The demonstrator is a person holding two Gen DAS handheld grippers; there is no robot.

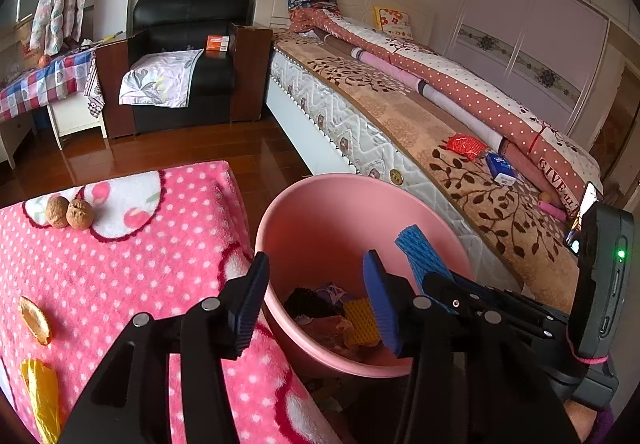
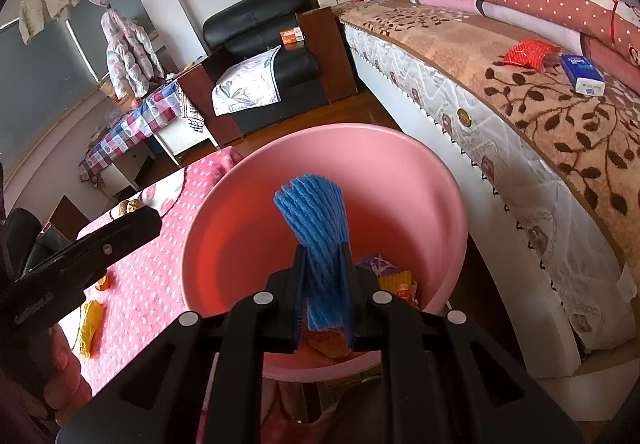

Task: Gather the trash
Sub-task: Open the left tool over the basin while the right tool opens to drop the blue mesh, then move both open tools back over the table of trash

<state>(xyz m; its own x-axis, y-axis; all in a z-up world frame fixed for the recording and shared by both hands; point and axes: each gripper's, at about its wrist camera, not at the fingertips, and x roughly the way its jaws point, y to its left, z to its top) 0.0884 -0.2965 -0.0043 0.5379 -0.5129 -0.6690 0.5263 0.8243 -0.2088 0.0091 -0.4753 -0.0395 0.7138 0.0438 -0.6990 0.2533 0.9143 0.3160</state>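
Note:
My left gripper (image 1: 316, 304) is open with nothing between its blue pads. It hangs over the near rim of the pink bin (image 1: 320, 179). The right gripper (image 2: 324, 272) is shut on a blue foam fruit net (image 2: 316, 219), held upright above the bin (image 2: 320, 135). In the left wrist view the same net (image 1: 420, 256) sticks up from the right gripper (image 1: 430, 280) at the bin's right side. Inside the bin lie a yellow foam net (image 1: 360, 320), a dark scrap and orange peel. One of the left gripper's fingers (image 2: 120, 232) shows at the left.
On the pink dotted blanket (image 1: 160, 264) left of the bin lie two walnuts (image 1: 68, 212), an orange peel (image 1: 36, 320) and a yellow wrapper (image 1: 42, 396). The bed (image 1: 400, 115) on the right carries a red wrapper (image 1: 466, 145) and a blue tissue pack (image 1: 500, 168). A black armchair (image 1: 192, 55) stands behind.

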